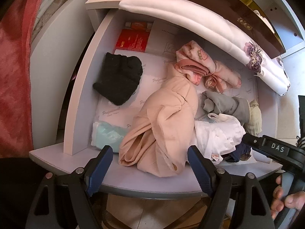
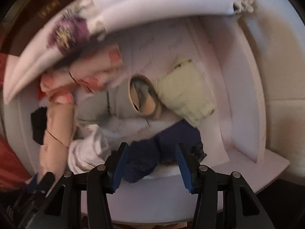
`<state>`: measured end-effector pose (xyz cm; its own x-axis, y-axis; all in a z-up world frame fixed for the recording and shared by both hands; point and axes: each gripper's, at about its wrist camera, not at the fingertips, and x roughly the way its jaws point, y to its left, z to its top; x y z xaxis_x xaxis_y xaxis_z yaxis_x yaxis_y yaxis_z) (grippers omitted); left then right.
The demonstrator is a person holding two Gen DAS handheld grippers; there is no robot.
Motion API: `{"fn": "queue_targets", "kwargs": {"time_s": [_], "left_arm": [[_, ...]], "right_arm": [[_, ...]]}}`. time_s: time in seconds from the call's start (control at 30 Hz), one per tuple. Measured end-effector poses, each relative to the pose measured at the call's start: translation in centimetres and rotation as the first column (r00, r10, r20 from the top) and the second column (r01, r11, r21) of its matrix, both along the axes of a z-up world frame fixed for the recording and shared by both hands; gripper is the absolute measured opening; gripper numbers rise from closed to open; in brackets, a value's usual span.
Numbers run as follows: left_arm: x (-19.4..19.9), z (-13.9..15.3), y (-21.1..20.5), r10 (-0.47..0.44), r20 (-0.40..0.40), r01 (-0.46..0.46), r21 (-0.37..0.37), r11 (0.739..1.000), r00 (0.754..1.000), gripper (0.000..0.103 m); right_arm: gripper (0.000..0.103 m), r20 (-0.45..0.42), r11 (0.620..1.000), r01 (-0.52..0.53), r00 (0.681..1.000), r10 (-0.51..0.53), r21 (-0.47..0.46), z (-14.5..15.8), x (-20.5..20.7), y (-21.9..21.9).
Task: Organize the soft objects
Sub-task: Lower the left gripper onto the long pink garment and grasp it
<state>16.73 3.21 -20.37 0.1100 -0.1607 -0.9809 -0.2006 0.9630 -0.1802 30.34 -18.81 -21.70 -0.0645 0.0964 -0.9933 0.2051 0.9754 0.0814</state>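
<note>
An open drawer (image 1: 80, 99) holds loose soft items. Among them are a black knit piece (image 1: 118, 80), a long peach garment (image 1: 164, 126), a pink patterned cloth (image 1: 205, 70), grey socks (image 1: 225, 105), a white cloth (image 1: 219, 133) and a pale yellow piece (image 1: 254, 118). My left gripper (image 1: 150, 150) is open at the drawer's front, its fingers on either side of the peach garment's near end without pressing it. My right gripper (image 2: 151, 146) points down over the navy cloth (image 2: 171, 135) at the front right. It is open, with the cloth lying between its pads. This view is blurred.
A quilted floral pad (image 1: 190, 19) overhangs the drawer's back. Red boxes (image 1: 133, 40) sit in the far left corner and a light blue plastic packet (image 1: 106, 135) lies near the front left. A red blanket (image 1: 13, 76) hangs on the left. A hand (image 1: 286, 202) grips the right tool.
</note>
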Motion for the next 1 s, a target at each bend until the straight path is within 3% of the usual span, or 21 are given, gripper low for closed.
{"fn": "queue_targets", "kwargs": {"time_s": [0.13,0.47,0.73,0.83,1.0], "left_arm": [[-0.2,0.2,0.3,0.007,0.004,-0.007,0.009,1.0,1.0,0.081],[-0.7,1.1,0.7,0.006,0.011,-0.006,0.006,1.0,1.0,0.07],[0.2,2.2,0.6,-0.018,0.025,0.017,0.031,0.999,1.0,0.07],[0.9,2.1,0.3,-0.058,0.006,0.058,0.043,0.997,0.998,0.068],[2.3,1.5,-1.9,-0.223,-0.023,0.224,0.073,0.972,0.975,0.065]], "right_arm": [[0.057,-0.004,1.0,0.008,1.0,-0.008,0.0,-0.5,-0.2,-0.3],[0.058,-0.027,1.0,-0.018,0.999,0.018,-0.002,-1.8,-0.6,0.8],[0.065,-0.066,0.999,-0.049,0.997,0.047,-0.02,-3.4,-1.1,1.6],[0.069,-0.08,0.998,-0.063,0.995,0.061,-0.023,-4.1,-1.1,2.3],[0.07,-0.084,0.998,-0.055,0.995,0.053,-0.017,-4.9,-1.4,2.8]]}}
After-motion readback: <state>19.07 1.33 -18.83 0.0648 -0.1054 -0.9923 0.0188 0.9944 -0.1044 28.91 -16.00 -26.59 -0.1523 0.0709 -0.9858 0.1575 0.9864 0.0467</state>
